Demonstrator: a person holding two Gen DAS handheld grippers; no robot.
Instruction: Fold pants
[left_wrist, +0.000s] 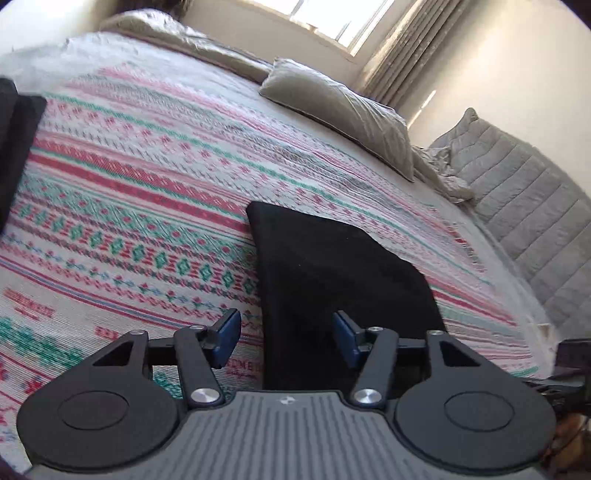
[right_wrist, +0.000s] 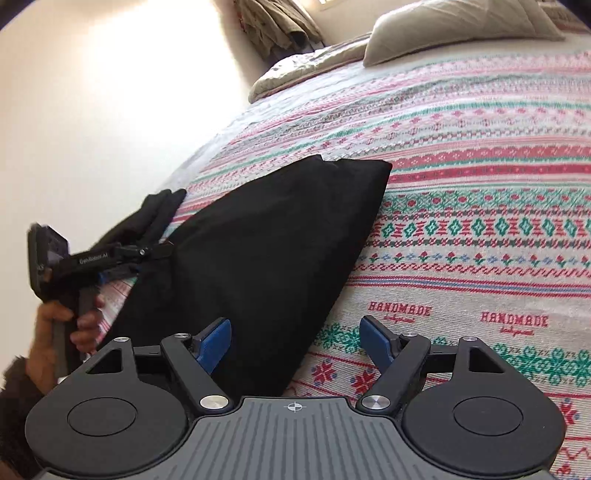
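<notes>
Both grippers are hovering low over the bed, jaws released, grasping nothing. Left gripper (left_wrist: 287, 334) is straddling the near edge of the black pants (left_wrist: 332, 273), which are lying flat on the patterned blanket (left_wrist: 129, 177). Right gripper (right_wrist: 295, 341) is sitting w/ the pants' edge btwn its fingers. Blanket is reading "HANDMADE"; left gripper is reading "GenRobot.AI". Pillow (left_wrist: 343, 110) is lying further back.

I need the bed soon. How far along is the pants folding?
Mostly done, it seems: the black pants lie on the patterned bedspread as a compact folded shape. Nothing is in hand: the left gripper and the right gripper are both open, at the fabric's near edge. Any final fold or tidying remains.
</notes>
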